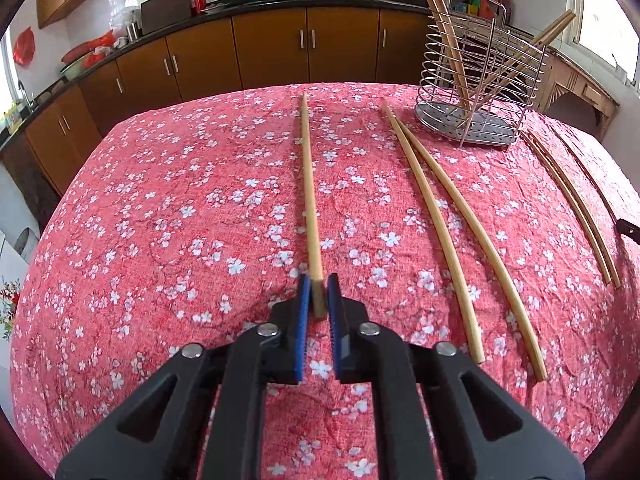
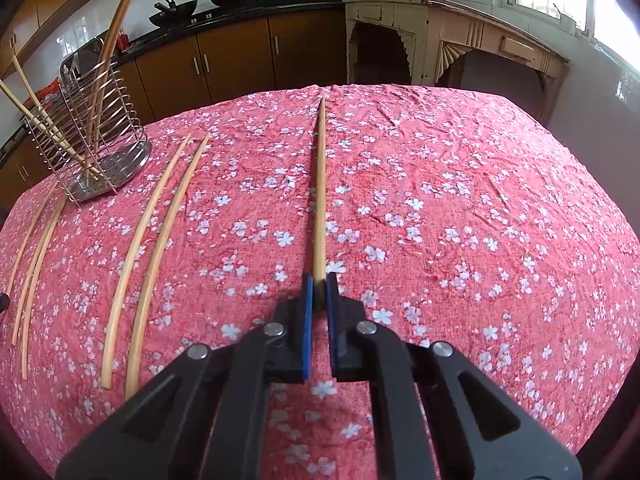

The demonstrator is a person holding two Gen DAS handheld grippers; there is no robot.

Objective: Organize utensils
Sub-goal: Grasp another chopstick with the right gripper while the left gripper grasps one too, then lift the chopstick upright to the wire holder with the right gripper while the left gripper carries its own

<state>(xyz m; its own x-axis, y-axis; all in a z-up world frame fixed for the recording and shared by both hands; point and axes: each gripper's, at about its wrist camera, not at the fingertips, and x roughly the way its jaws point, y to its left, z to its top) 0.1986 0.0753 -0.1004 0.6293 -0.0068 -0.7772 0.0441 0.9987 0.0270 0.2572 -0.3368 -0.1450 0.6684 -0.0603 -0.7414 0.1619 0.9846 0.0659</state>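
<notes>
Here tablecloth [image 2: 480,200] lies open rightward.

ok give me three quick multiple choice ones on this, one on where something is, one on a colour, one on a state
1. In the left wrist view, where on the table does the wire holder stand?
A) near left corner
B) far right part
C) dead centre

2. What colour are the pads on the jaws of the left gripper?
A) green
B) yellow
C) blue

3. How is the left gripper?
A) shut on a chopstick
B) wide open above the table
C) shut on nothing

Answers:
1 B, the holder sits toward the far right edge of the table.
2 C, blue strips line the inner face of both jaws.
3 A, the chopstick's near end is pinched between the jaws.
</notes>
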